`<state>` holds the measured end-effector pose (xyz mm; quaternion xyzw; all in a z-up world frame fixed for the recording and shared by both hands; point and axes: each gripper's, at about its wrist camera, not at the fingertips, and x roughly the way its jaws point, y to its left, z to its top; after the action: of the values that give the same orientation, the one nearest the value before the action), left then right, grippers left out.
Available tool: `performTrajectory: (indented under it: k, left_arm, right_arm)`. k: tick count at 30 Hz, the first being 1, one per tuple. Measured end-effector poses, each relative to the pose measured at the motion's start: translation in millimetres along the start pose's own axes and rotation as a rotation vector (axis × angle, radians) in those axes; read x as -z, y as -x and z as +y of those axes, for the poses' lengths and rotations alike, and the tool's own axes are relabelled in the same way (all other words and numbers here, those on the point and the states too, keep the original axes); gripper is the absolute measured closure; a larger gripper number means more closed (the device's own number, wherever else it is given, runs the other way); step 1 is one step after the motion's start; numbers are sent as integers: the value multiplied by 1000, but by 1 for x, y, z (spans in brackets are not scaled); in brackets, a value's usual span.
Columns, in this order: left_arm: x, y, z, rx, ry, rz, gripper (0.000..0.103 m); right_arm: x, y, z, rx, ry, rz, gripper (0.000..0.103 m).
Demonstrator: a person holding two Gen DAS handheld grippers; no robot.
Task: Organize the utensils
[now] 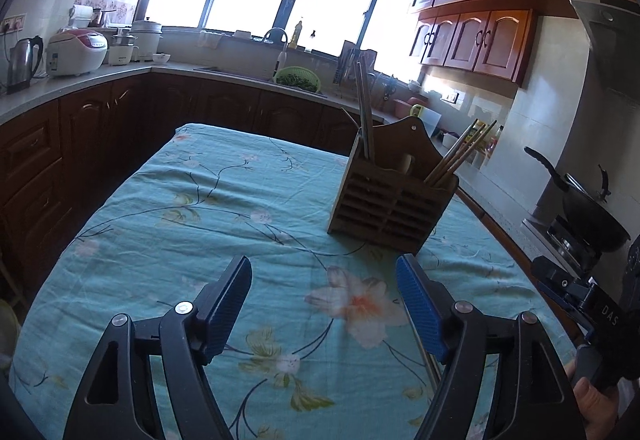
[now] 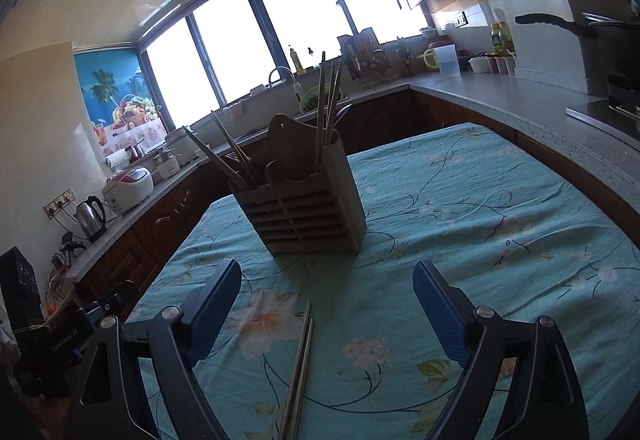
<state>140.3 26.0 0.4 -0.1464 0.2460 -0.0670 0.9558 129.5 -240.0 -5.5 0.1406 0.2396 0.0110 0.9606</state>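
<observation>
A wooden slatted utensil holder [image 1: 390, 199] [image 2: 304, 215] stands upright on the floral teal tablecloth [image 1: 200, 224] [image 2: 480, 207], with chopsticks [image 1: 460, 153] [image 2: 326, 99] sticking up out of its compartments. A pair of metal chopsticks [image 2: 298, 372] lies flat on the cloth, between the right gripper's fingers and below them; a thin sliver of it [image 1: 425, 354] shows by the left gripper's right finger. My left gripper [image 1: 324, 272] is open and empty, short of the holder. My right gripper [image 2: 327, 276] is open too, nothing pressed by its pads.
Dark wooden cabinets with a pale countertop [image 1: 72, 83] [image 2: 520, 95] run around the table. A kettle [image 1: 24, 61], rice cooker [image 1: 76, 51], sink with a green basket [image 1: 298, 79] and a wok on a stove [image 1: 580, 207] stand there. The other gripper's body [image 1: 592, 304] [image 2: 44, 332] shows at each view's edge.
</observation>
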Motion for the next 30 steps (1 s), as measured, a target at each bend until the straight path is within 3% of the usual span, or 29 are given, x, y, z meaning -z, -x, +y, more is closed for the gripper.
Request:
performTrajectory:
  k: [6,10,14,16,18,22,30]
  left_arm:
    - [7,25,0,-12,-8,-5,29]
    - [9,49,-5,-25,-50,-44,28]
    - [14,76,-12,-54,-97,-116,14]
    - [21,89,-16,-79,-124,-158,1]
    - [31,99,-20,-104,-148,-194,1]
    - [49,106,-21,-134,-155,-201,1]
    - [62,102,-18,-152,-152,-162,1]
  right_arm:
    - [13,17,7,12,46,-29,14]
    - [16,39,14,32,99,-98,11]
    - [14,70,25,45,168,-222,0]
    - [16,85,31,47,204,-283,0]
    - [20,93,34,53,221,-316,0]
    - [36,100,33,75,228,-338,0]
    - [60,96,26,101,230,-288,0]
